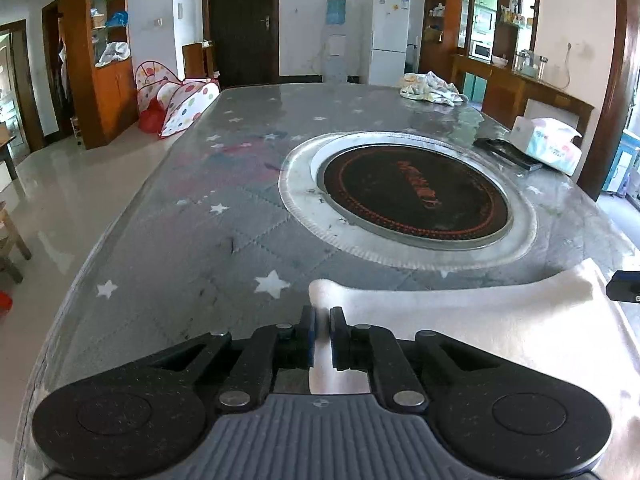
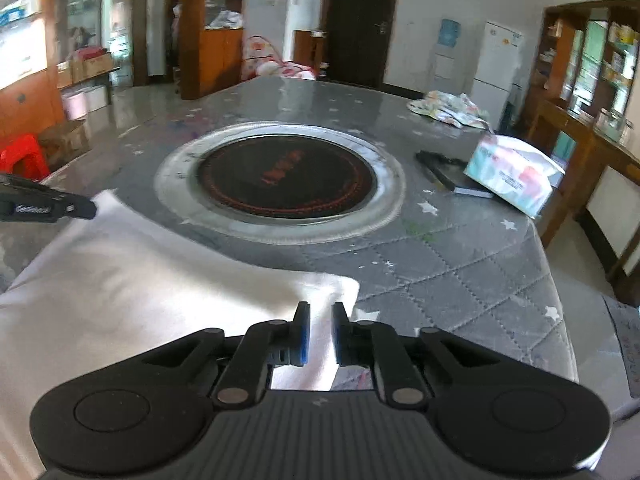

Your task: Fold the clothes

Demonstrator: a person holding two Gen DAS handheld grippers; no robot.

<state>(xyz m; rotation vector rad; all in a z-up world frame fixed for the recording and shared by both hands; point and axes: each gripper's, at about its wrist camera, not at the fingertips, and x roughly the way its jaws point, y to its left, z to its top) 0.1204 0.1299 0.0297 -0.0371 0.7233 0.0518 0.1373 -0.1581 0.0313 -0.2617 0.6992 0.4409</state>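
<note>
A white garment (image 1: 460, 312) lies flat on the grey star-print table cover at the near edge. My left gripper (image 1: 323, 320) is shut on the garment's near left corner, with a strip of white cloth pinched between its blue pads. In the right wrist view the same garment (image 2: 140, 280) spreads to the left. My right gripper (image 2: 321, 320) holds its near right corner, and cloth fills the narrow gap between the pads. Each gripper shows at the edge of the other's view: the right one (image 1: 624, 286) and the left one (image 2: 48, 204).
A round black hotplate (image 1: 416, 196) in a metal ring is set into the table (image 1: 180, 220) just beyond the garment. A tissue pack (image 2: 516, 176) and a black flat object (image 2: 448, 172) lie at the right edge. A crumpled patterned cloth (image 1: 432, 88) sits at the far end.
</note>
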